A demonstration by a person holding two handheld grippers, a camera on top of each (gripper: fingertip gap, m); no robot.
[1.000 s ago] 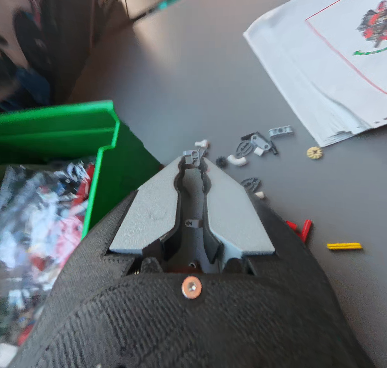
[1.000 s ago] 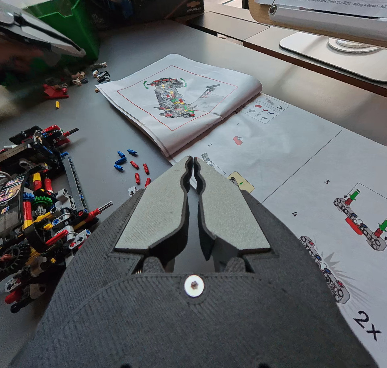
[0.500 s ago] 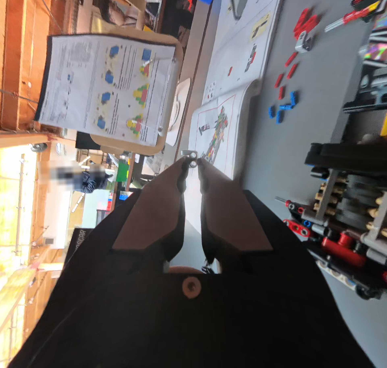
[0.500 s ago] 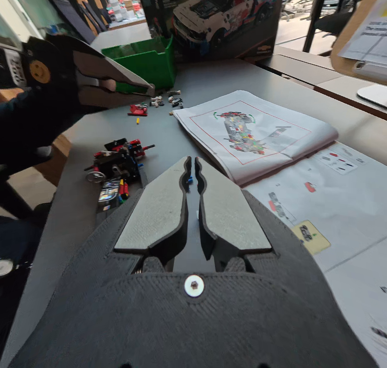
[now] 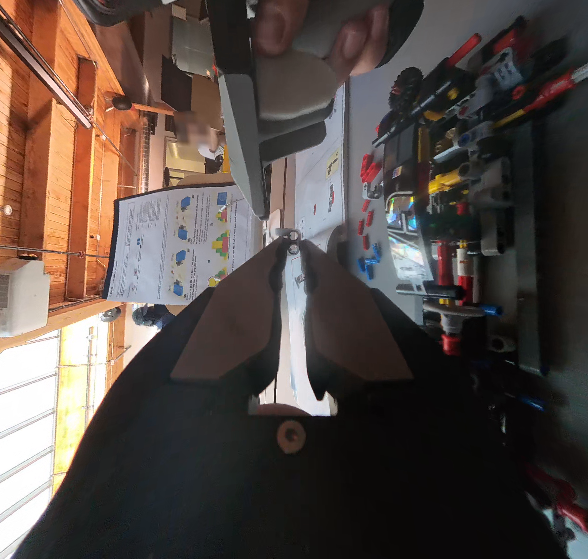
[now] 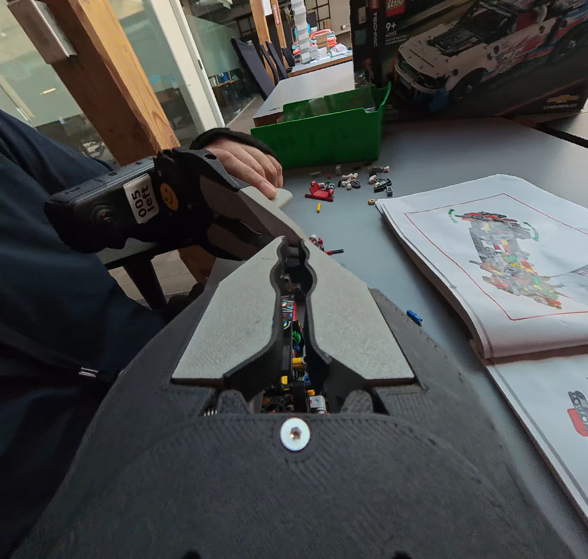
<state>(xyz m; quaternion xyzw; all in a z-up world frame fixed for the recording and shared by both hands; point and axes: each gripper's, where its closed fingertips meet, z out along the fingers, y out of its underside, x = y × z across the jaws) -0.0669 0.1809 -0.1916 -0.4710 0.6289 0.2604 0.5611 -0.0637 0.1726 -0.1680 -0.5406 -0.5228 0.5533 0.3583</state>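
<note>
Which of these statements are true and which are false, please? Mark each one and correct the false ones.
1. The left gripper grips a small grey connector piece with holes at its tip. True.
2. The bin on the table is blue. False: it is green.
3. An open instruction booklet lies on the table. True.
4. The right gripper has its jaws spread wide. False: they are nearly together.
5. The loose blue pins lie inside the bin. False: they lie on the table.

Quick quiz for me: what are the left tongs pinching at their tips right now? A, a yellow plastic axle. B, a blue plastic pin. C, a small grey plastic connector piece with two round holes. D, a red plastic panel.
C: the left tongs are closed on a small grey plastic connector piece with two round holes, lifted clear of the table.
</note>
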